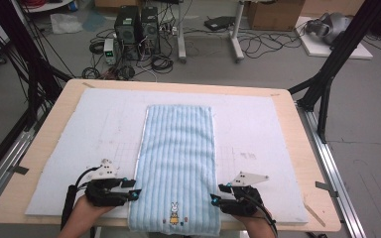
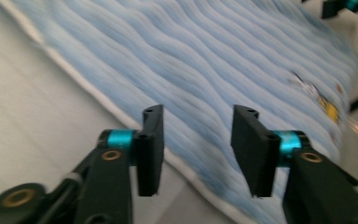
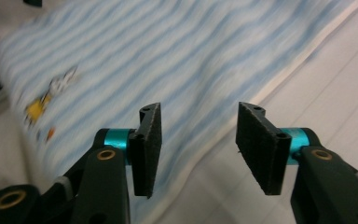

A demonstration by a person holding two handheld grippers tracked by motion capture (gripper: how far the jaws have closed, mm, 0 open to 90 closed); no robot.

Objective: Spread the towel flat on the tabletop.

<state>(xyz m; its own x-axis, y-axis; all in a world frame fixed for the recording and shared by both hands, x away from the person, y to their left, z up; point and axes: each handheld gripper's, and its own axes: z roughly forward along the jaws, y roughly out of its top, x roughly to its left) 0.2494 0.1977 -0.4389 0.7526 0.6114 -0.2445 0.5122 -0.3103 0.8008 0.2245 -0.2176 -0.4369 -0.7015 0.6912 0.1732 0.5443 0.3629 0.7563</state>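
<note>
A light blue striped towel [image 1: 178, 158] lies flat and lengthwise on a white mat [image 1: 99, 129], its near end hanging a little over the table's front edge. A small rabbit picture [image 1: 174, 213] is stitched near that end. My left gripper [image 1: 137, 188] sits at the towel's left edge near the front, its jaws apart and empty. In the left gripper view the left gripper [image 2: 196, 140] hovers over the towel's white hem [image 2: 121, 116]. My right gripper [image 1: 216, 193] sits at the towel's right edge, and in its own view the right gripper [image 3: 198, 140] is also open with nothing pinched.
The mat covers most of the wooden table [image 1: 307, 163]. Black frame legs [image 1: 327, 79] stand at both back corners. Beyond the table, computer towers [image 1: 136, 25], cables and boxes lie on the floor.
</note>
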